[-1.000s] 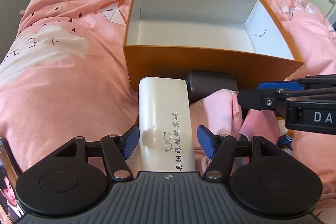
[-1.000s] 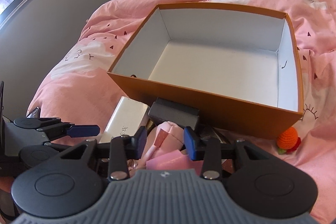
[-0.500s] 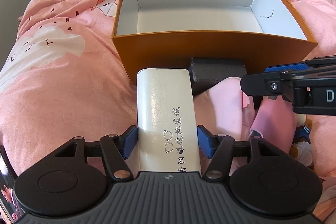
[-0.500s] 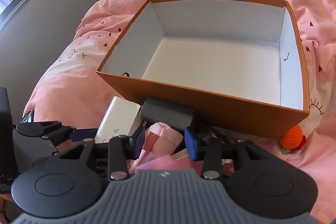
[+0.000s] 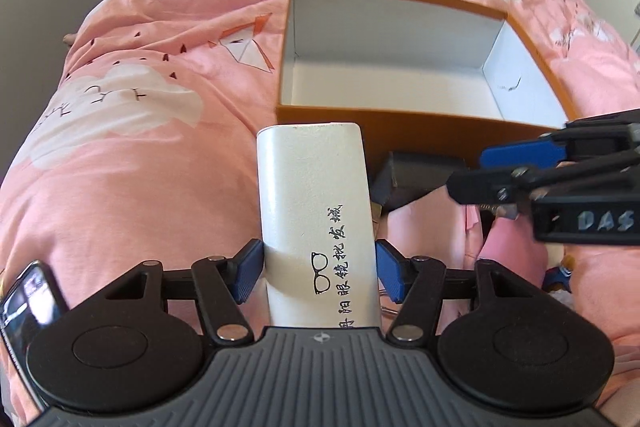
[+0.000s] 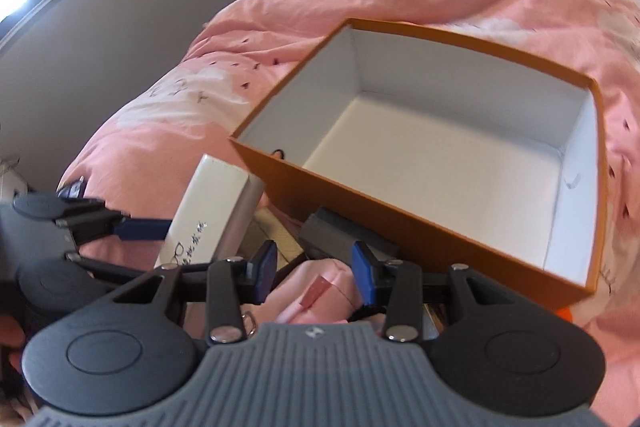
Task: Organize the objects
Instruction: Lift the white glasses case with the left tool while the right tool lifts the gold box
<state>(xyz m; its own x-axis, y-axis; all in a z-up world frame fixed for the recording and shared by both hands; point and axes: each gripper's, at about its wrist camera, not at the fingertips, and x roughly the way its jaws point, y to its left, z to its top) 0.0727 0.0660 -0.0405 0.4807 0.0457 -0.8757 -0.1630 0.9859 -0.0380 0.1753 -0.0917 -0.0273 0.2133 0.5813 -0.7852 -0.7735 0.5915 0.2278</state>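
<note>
Left wrist view: the left tool (image 5: 319,269) is clamped on the white case (image 5: 316,211), a blue pad pressed to each long side near its near end. The case points at the orange box (image 5: 420,123), its far end level with the box's near wall and seemingly lifted clear of the bed (image 5: 120,147). It looks like a hard glasses case with a smooth, glossy shell, so stiff and light, but apt to slip; a hold across the narrow width nearer its middle would steady it better. The right tool (image 5: 532,167) crosses in from the right above the pink pouch (image 5: 424,227) and a dark block (image 5: 416,171). A phone (image 5: 28,303) lies at the left edge.

Right wrist view: the right tool (image 6: 313,269) has its jaws apart, one either side of the pouch (image 6: 320,291), touching nothing I can make out. The pouch looks soft and light, best pinched across its bulk. The box (image 6: 400,223) stands empty just beyond, the case (image 6: 208,207) and left tool (image 6: 144,229) to its left.
</note>
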